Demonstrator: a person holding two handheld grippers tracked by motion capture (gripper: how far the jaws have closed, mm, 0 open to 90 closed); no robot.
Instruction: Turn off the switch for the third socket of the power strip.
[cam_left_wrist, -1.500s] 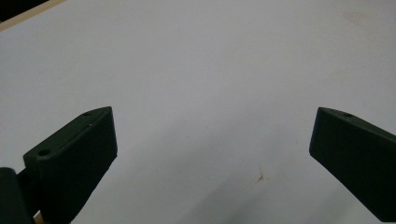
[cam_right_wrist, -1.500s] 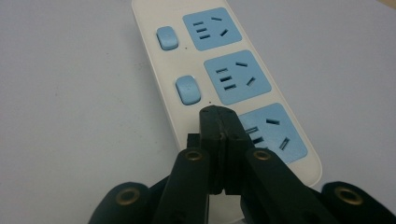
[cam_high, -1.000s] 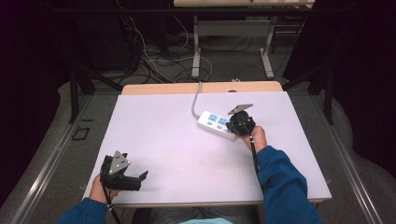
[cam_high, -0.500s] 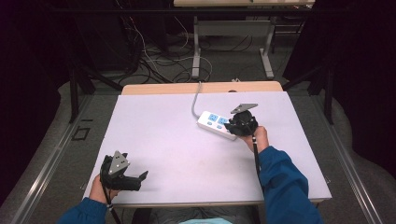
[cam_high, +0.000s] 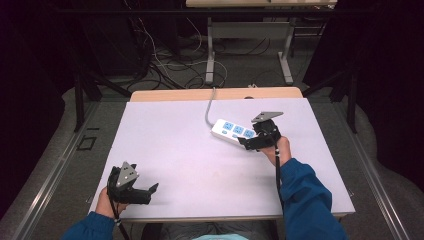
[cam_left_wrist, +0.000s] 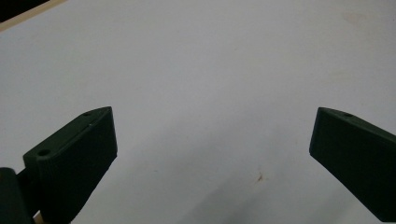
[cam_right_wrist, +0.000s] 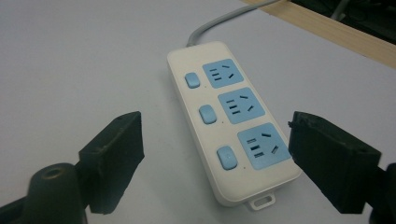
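The power strip (cam_right_wrist: 231, 126), hard, smooth and light, lies at the table's (cam_high: 190, 165) two o'clock; grip across its narrow sides. The right gripper (cam_right_wrist: 215, 154), its jaws just opened, hangs above it with nothing held; the left gripper (cam_left_wrist: 212, 154) gapes empty.

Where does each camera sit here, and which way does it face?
High view: above the person's side, looking forward and down on the table; forearms, left gripper, right gripper.
Left gripper view: on the left gripper, looking along open jaws at bare tabletop.
Right gripper view: on the right gripper, looking down at the power strip; jaws have just been opening, pads not touching it.
Shared: the power strip shows in high and right gripper views.
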